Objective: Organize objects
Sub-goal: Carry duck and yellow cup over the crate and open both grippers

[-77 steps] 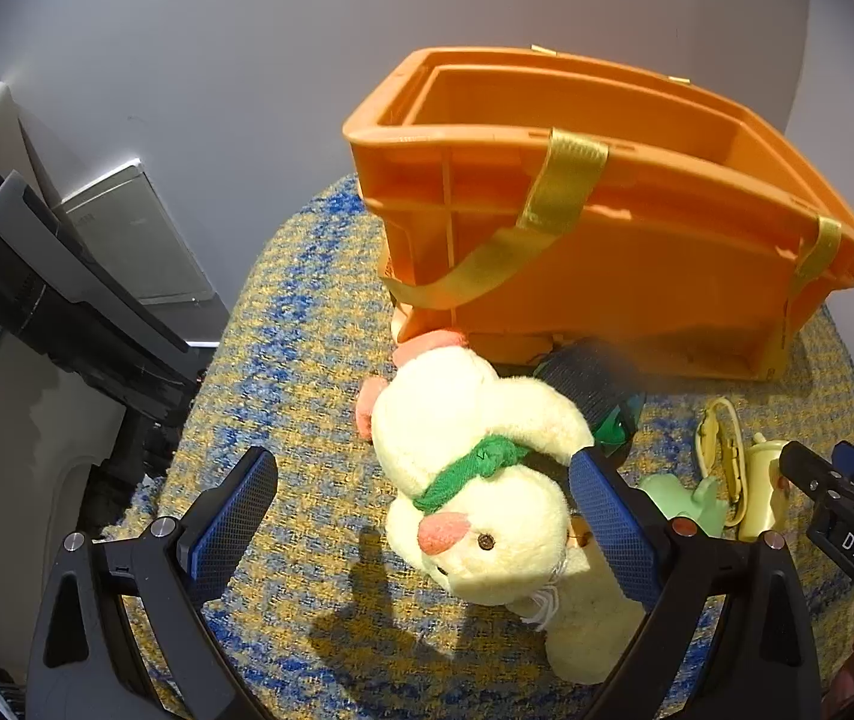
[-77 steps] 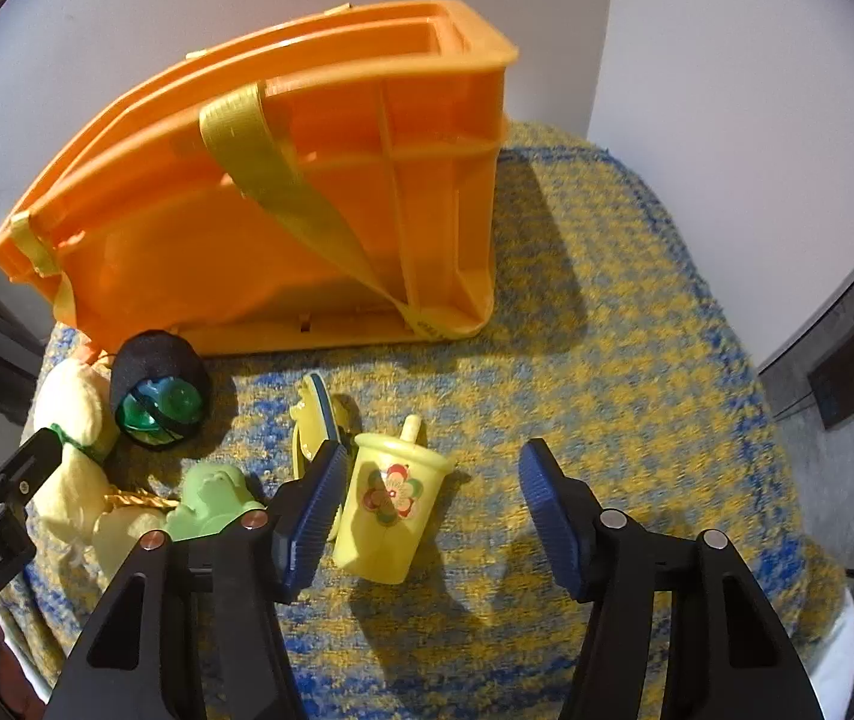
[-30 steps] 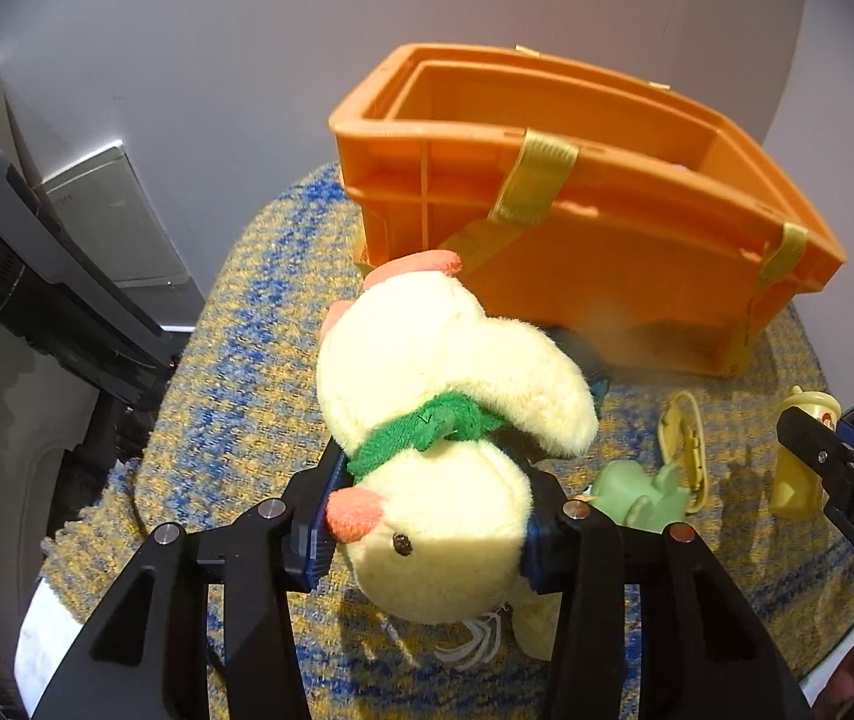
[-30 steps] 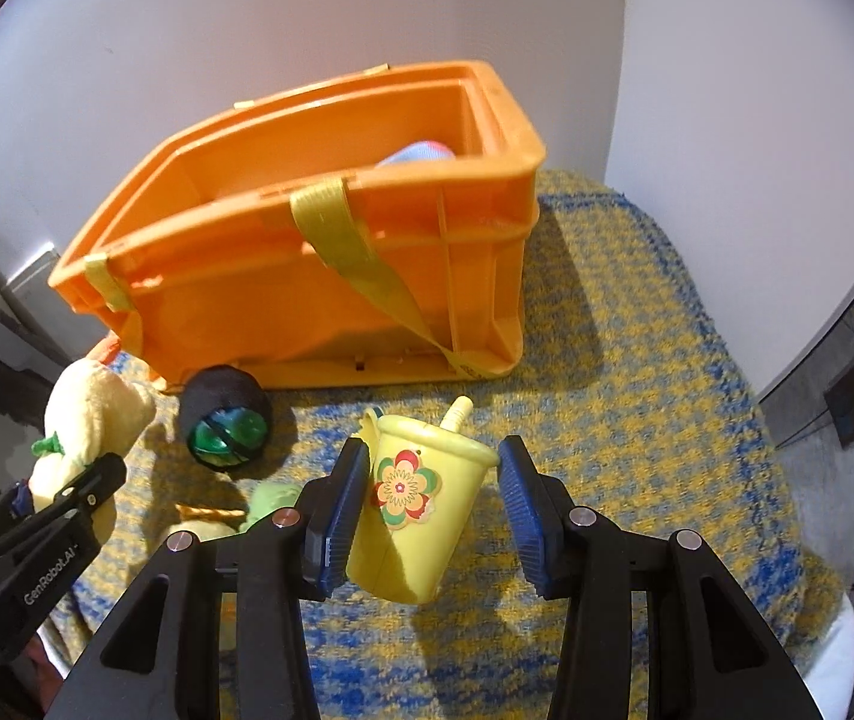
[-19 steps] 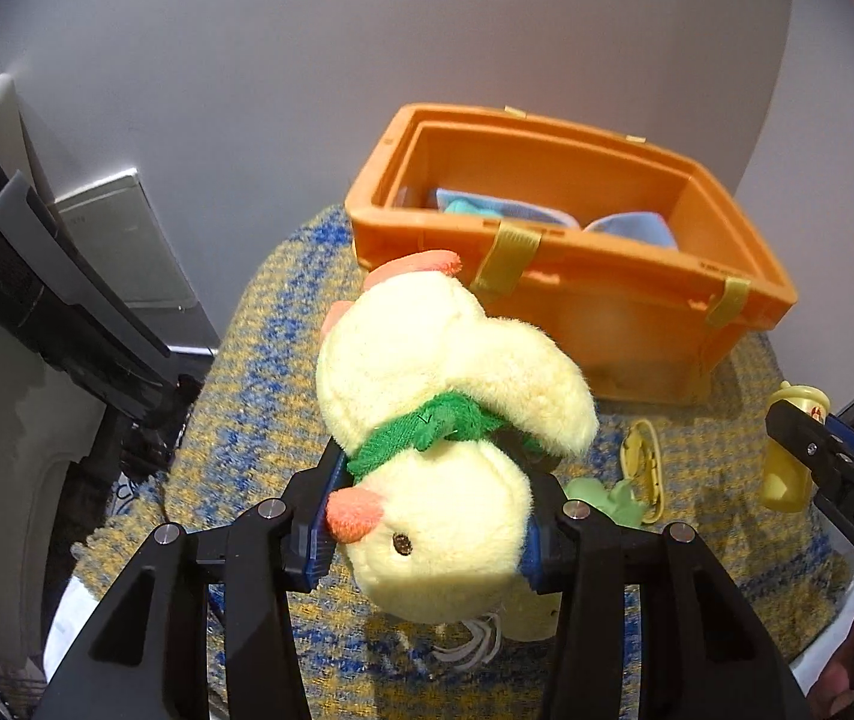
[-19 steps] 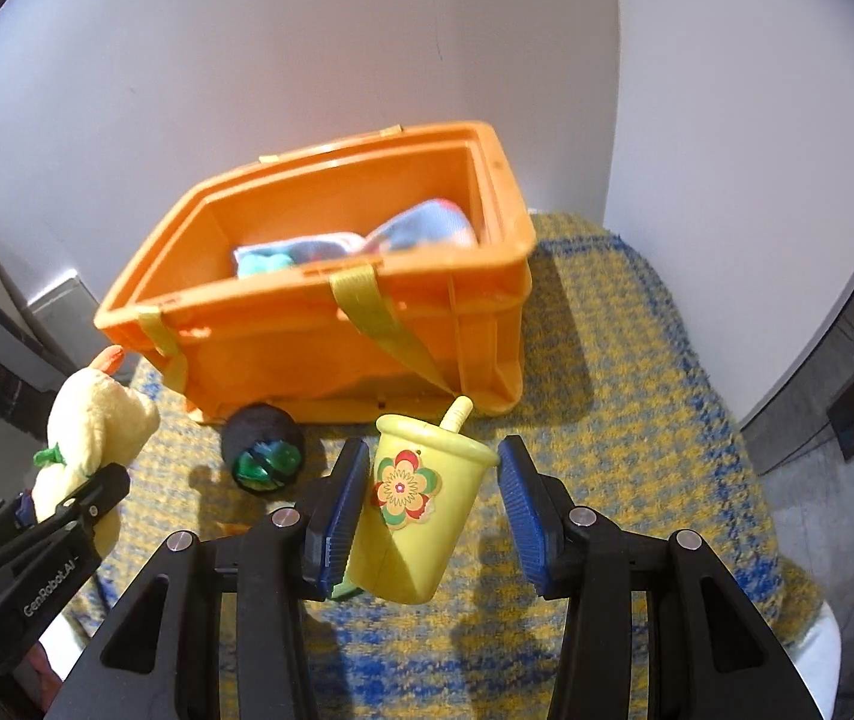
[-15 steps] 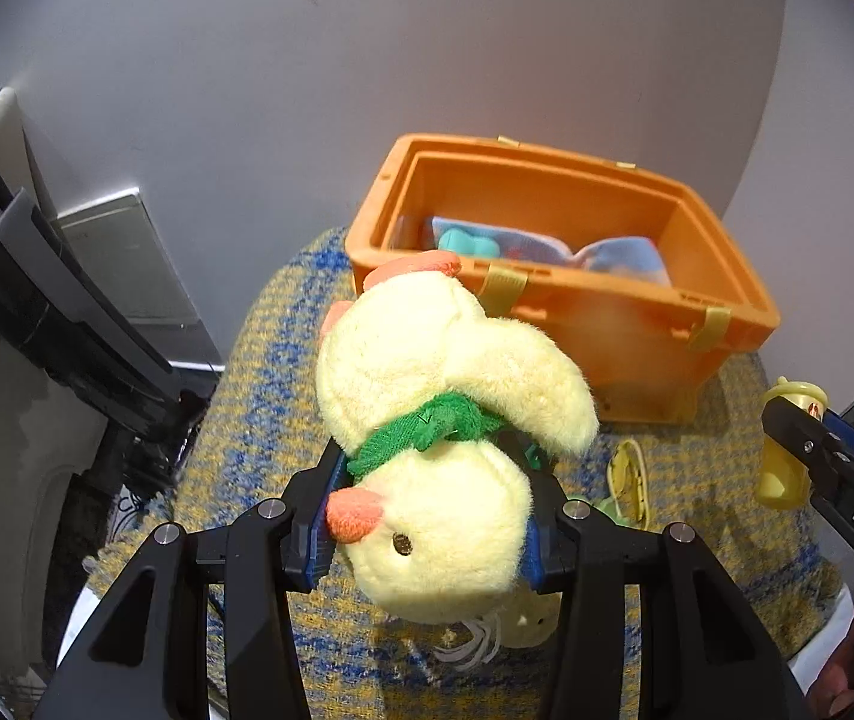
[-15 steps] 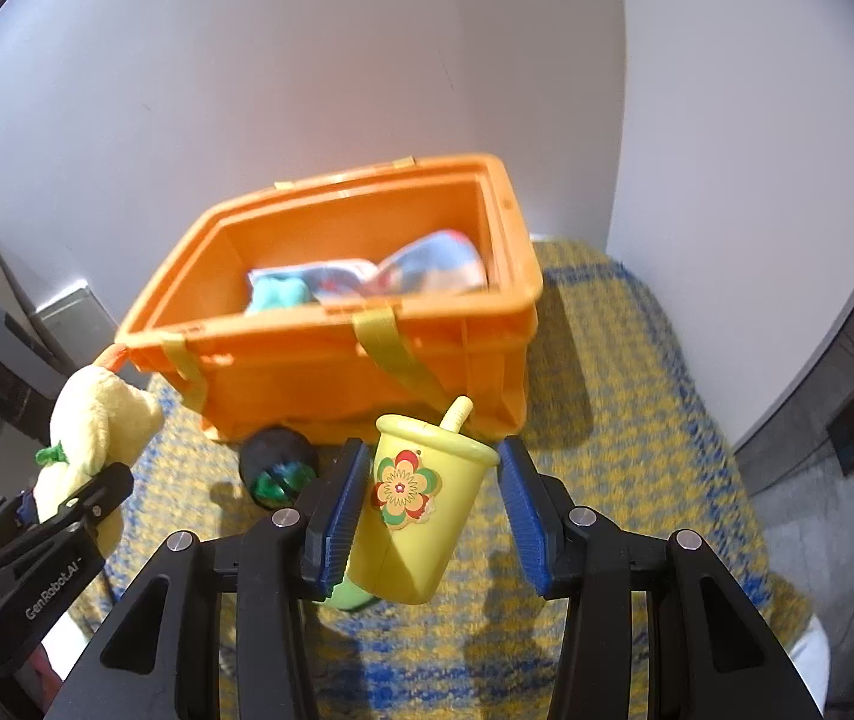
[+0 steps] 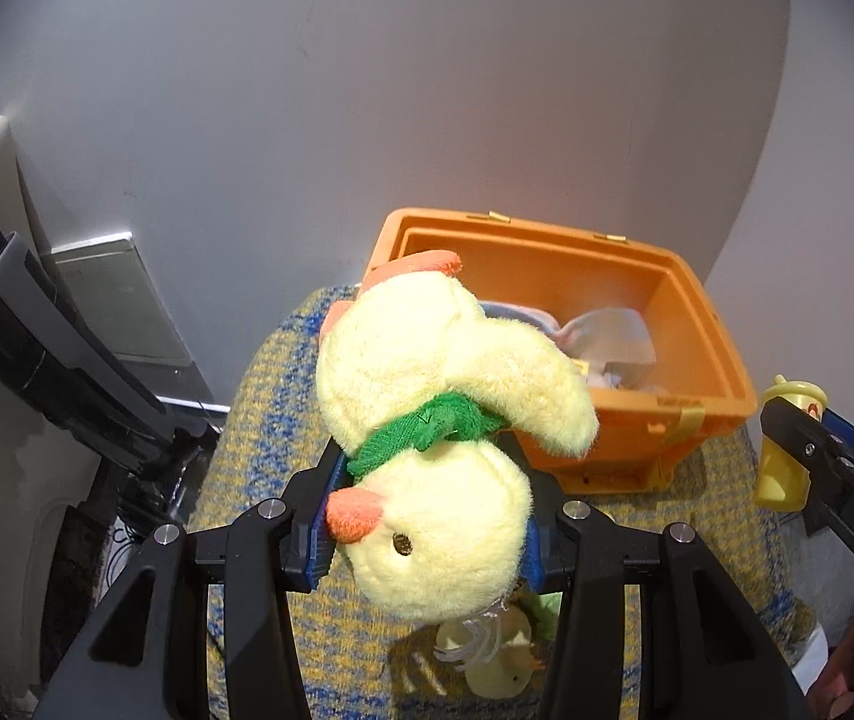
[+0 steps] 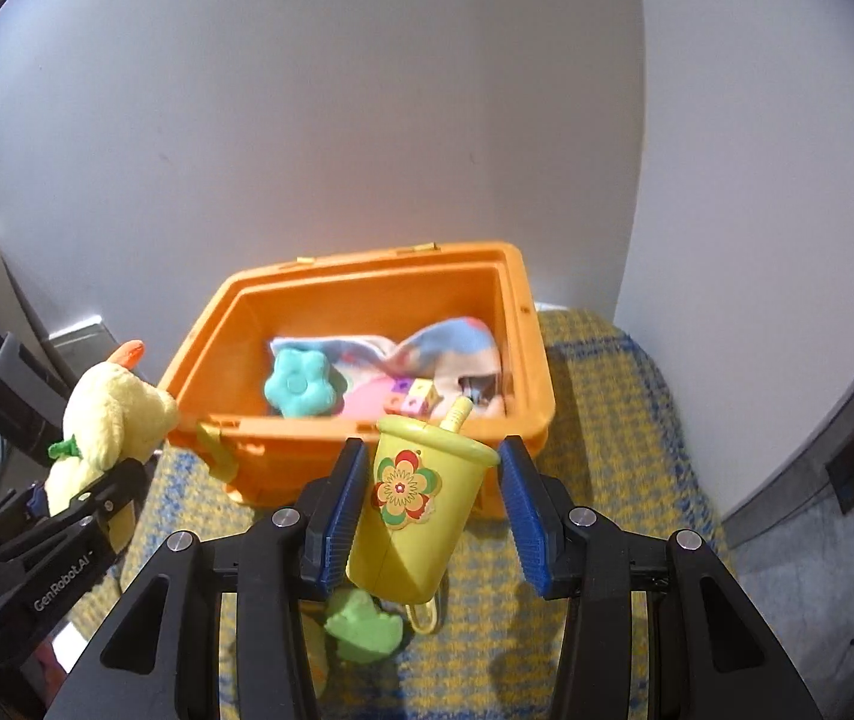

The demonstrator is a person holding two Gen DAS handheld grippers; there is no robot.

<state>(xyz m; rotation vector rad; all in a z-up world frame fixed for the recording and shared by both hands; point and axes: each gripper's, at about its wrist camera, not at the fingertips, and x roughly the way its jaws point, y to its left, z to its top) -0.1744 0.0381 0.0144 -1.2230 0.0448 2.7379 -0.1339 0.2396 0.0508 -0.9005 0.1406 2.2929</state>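
My left gripper is shut on a yellow plush duck with a green scarf, held high above the table in front of the orange bin. My right gripper is shut on a yellow toy cup with a flower sticker and a straw, held above the table just in front of the orange bin. The bin holds a folded cloth, a teal flower toy and small blocks. The duck also shows at the left in the right wrist view, and the cup at the right in the left wrist view.
The bin stands on a yellow and blue woven cloth over a small table against a white wall. A green toy and a small yellow toy lie on the cloth below the grippers. A dark chair stands left.
Both grippers closed on their toys and lifted them: the duck and the cup rose off the cloth. Both views now look down into the bin from higher up.
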